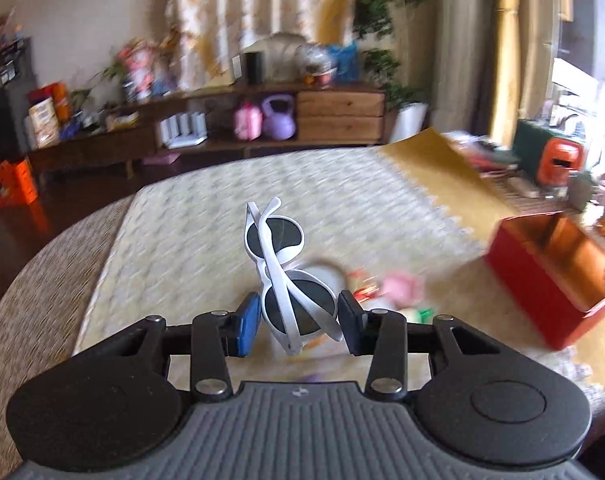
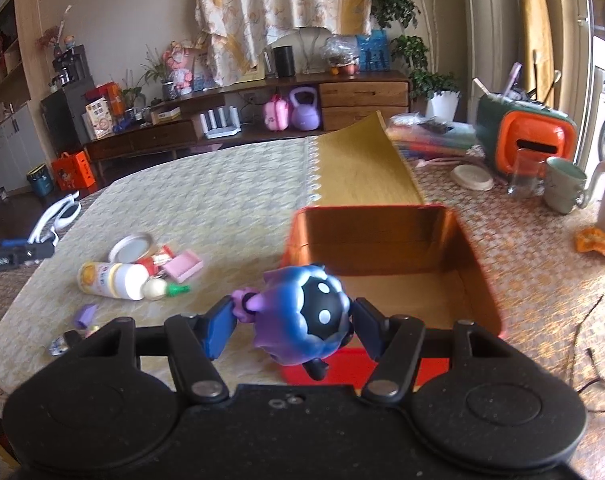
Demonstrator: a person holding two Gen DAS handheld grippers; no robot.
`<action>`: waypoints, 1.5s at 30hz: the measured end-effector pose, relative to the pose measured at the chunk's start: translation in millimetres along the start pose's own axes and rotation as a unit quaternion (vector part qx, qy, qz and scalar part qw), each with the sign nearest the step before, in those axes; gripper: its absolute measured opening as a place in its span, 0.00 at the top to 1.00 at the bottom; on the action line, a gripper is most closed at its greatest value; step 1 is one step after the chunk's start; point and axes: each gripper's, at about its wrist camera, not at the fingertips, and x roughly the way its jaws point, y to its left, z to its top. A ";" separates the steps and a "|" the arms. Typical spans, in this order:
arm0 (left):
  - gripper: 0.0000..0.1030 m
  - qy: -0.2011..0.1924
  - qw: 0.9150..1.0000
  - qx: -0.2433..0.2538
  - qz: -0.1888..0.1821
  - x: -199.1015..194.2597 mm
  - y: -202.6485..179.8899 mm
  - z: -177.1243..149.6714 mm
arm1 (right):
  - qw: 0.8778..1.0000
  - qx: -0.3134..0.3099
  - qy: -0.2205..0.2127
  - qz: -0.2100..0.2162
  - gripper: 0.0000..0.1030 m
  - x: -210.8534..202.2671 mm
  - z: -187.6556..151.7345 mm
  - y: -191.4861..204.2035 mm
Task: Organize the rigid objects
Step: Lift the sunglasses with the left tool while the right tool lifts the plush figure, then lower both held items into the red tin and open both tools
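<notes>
Left gripper (image 1: 299, 322) fingers clamped on white sunglasses (image 1: 280, 276), folded, dark round lenses. Blue pads press the lower lens rim on both sides; upper lens and crossed temple arms stick up above the fingers. Sunglasses are lifted clear of the counter (image 1: 182, 208), over its near-left part. Left wrist view is motion-blurred: the small items behind the sunglasses read only as pink, red and green smears and a pale round shape, not identifiable there. Red box (image 1: 550, 276) toward the right edge is blurred too, open top, inside hard to see.

Right gripper (image 2: 294, 326) fingers clamped on a small toy figure (image 2: 306, 316), blue-purple body, black round face with white dots. Left pad meets a purple nub on its side; right-pad contact is partly hidden by the toy body. Toy hangs at the near-left corner of the red box (image 2: 382, 248), just above its near wall; the near wall is mostly hidden by the gripper and toy. Box floor looks brown, only partly visible.

On the counter's left part in the right wrist view: a white bottle (image 2: 112, 278) lying on its side, label unreadable; a round tape roll or lid (image 2: 132, 248), can't tell which; a pink block (image 2: 184, 266); a red-white packet (image 2: 158, 258), partly covered; a small purple piece (image 2: 85, 315). Another tiny item at the near edge is cut off by the gripper body.

Left gripper with sunglasses shows at the far left edge of this view, cropped.
</notes>
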 end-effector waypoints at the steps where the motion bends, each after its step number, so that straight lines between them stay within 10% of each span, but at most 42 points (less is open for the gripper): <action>1: 0.60 0.000 1.000 0.007 -0.009 -0.1 -9.4 4.7 | 1.000 -0.001 -0.001 -0.004 0.39 -0.6 1.3 -4.4; 29: 0.60 0.070 0.970 0.146 -0.181 88.6 -257.3 61.7 | 0.998 -0.045 0.040 -0.036 0.39 40.0 15.6 -82.6; 45: 0.60 0.132 0.955 0.171 -0.205 154.7 -292.1 57.0 | 0.988 -0.120 0.091 -0.022 0.40 78.6 8.7 -72.9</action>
